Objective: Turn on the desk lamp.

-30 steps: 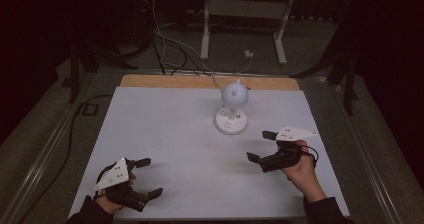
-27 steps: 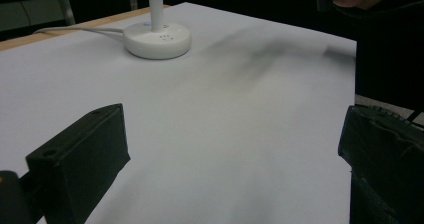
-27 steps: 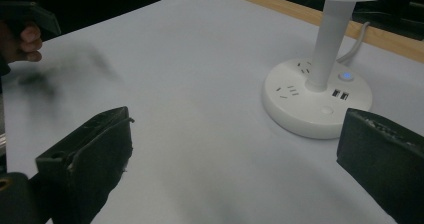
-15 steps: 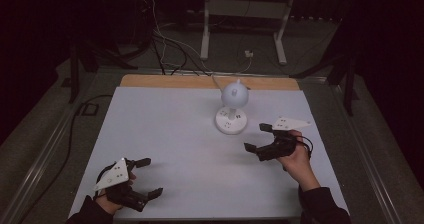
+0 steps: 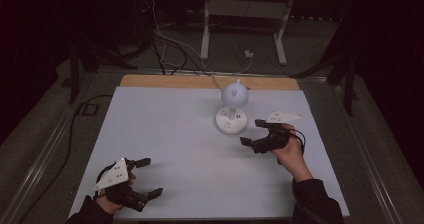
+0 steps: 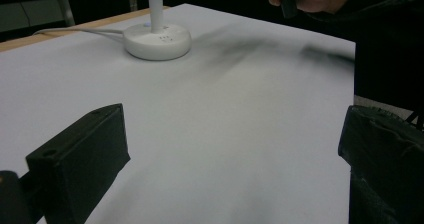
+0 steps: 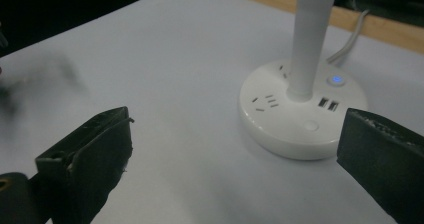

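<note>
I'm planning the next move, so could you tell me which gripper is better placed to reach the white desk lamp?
Right. The right gripper hangs open beside the lamp's base; the left gripper sits at the near table edge.

We see a white desk with a wooden strip along its far edge. Toward the far right stands a white lamp on a round base carrying sockets, USB ports and a glowing blue light. Cables trail across the dark floor beyond, beside a white metal stand.
</note>
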Motion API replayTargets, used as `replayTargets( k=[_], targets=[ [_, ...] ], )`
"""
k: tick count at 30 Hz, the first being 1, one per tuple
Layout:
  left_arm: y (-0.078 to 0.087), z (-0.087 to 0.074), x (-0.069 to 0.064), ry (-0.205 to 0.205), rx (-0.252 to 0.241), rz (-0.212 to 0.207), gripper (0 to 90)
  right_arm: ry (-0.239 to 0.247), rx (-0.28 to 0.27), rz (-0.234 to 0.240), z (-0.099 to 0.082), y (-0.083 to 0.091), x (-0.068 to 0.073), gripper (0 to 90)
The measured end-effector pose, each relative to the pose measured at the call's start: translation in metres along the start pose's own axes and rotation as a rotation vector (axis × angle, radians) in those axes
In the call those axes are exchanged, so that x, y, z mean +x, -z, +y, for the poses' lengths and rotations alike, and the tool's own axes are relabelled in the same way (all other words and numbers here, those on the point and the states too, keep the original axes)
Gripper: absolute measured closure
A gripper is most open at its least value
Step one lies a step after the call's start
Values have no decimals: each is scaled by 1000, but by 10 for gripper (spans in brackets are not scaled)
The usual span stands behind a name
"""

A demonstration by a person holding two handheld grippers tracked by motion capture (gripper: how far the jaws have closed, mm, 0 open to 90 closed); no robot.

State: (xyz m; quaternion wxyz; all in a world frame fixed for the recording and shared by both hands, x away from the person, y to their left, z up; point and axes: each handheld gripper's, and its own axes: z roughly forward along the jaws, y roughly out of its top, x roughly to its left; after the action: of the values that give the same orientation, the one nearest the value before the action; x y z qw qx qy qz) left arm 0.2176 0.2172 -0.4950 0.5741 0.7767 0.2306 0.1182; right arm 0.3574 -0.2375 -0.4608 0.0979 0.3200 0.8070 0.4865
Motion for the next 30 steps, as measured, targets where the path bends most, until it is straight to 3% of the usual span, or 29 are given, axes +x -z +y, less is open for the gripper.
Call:
replayTargets(
  k=[11, 30],
  targets=[
    [0, 0, 0, 2, -1, -1, 3, -30, 18, -20, -4, -24, -13, 6],
    [0, 0, 1, 4, 2, -3, 3, -98, 12, -70, -11, -44, -29, 6]
  ],
)
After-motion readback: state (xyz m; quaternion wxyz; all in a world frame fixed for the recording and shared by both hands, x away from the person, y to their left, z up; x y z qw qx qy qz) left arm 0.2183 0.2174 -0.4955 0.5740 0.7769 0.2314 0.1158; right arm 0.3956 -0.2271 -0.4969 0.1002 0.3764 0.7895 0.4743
